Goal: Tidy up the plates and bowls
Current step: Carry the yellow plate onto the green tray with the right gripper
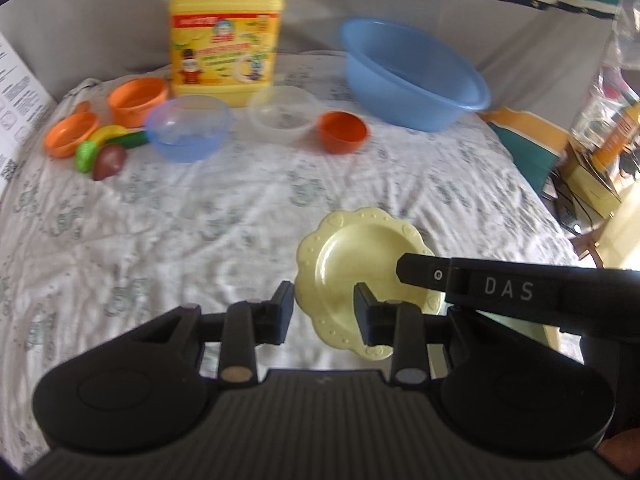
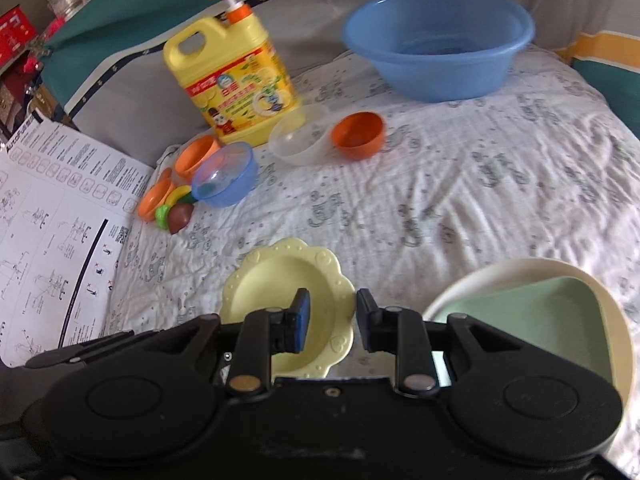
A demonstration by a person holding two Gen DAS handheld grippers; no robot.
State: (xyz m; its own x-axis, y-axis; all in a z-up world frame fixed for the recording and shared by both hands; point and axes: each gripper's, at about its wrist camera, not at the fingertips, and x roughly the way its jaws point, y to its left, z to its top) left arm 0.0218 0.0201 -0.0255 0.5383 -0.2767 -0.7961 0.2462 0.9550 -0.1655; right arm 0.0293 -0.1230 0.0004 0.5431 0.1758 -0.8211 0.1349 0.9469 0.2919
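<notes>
the yellow scalloped plate [image 1: 352,256] lies flat on the bed's patterned sheet [image 1: 200,216] toward its near edge, and both tongs straddle its rim with jaws apart: the left tongs [image 1: 324,312] over its left rim, the right tongs [image 2: 330,320] over its right rim, neither closed on it. just right of the plate, at the near right corner, sits a cream bowl [image 2: 600,292] with a green dish [image 2: 532,316] inside. along the far edge stand a blue basin [image 1: 412,76], a detergent jug [image 1: 228,32], a small orange bowl [image 1: 342,130], a clear bowl [image 1: 282,114] and a blue bowl [image 1: 188,130].

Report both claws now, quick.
Left claw: open, straddling the yellow plate's left rim, holding nothing.
Right claw: open, straddling its right rim.
</notes>
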